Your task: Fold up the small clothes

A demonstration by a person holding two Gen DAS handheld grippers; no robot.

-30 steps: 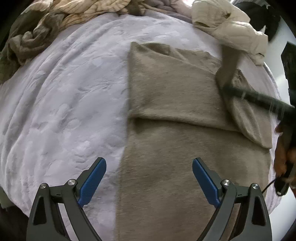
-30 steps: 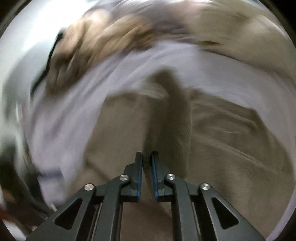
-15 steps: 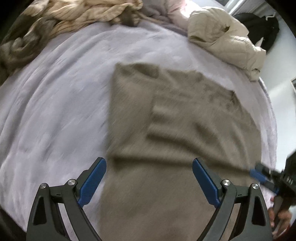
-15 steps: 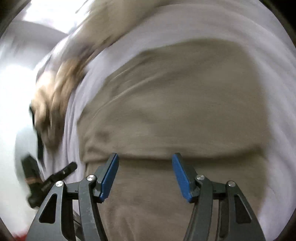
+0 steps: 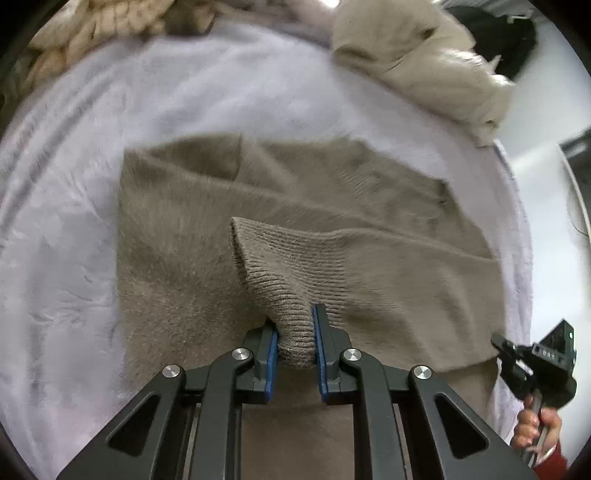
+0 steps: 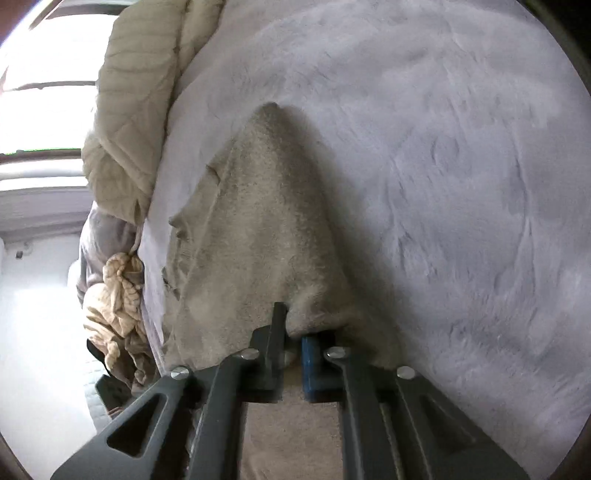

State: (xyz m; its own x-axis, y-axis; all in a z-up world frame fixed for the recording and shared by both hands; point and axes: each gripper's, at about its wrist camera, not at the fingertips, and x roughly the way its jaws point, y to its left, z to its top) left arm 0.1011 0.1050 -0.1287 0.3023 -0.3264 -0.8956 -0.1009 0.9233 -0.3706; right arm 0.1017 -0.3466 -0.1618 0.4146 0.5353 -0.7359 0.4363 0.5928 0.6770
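While its two blue-padded fingers (image 5: 271,354) pinch the ribbed cuff (image 5: 295,332) of a sleeve between them, the left gripper (image 5: 295,352) holds that cuff lifted just above the body of the one taupe knit sweater (image 5: 177,258), which lies spread on the pale lilac plush blanket (image 5: 66,240) directly ahead of it. From the clamped cuff the single sleeve (image 5: 406,269) runs off to the gripper's right, folded across the sweater's front, and the collar end of the garment lies farther ahead. Beyond the sweater, at the blanket's far edge, sit two other heaps: a cream quilted jacket (image 5: 424,66) ahead to the right and a bundle of tan and cream striped cloth (image 5: 99,33) ahead to the left. Low to the right, off the sweater's edge, the other tool shows as a black body held in a hand (image 5: 535,424) with a red sleeve below it. The right gripper (image 6: 293,345) is likewise closed on the sweater (image 6: 258,229), its jaws nipping a fold of the fuzzy knit so that the fabric rises in one tent-like peak straight ahead of the fingers. To that gripper's right the blanket (image 6: 461,166) stretches bare and swirled; to its left lie the quilted jacket (image 6: 136,103) and, lower down, the crumpled striped cloth (image 6: 114,299), with a bright window behind them.
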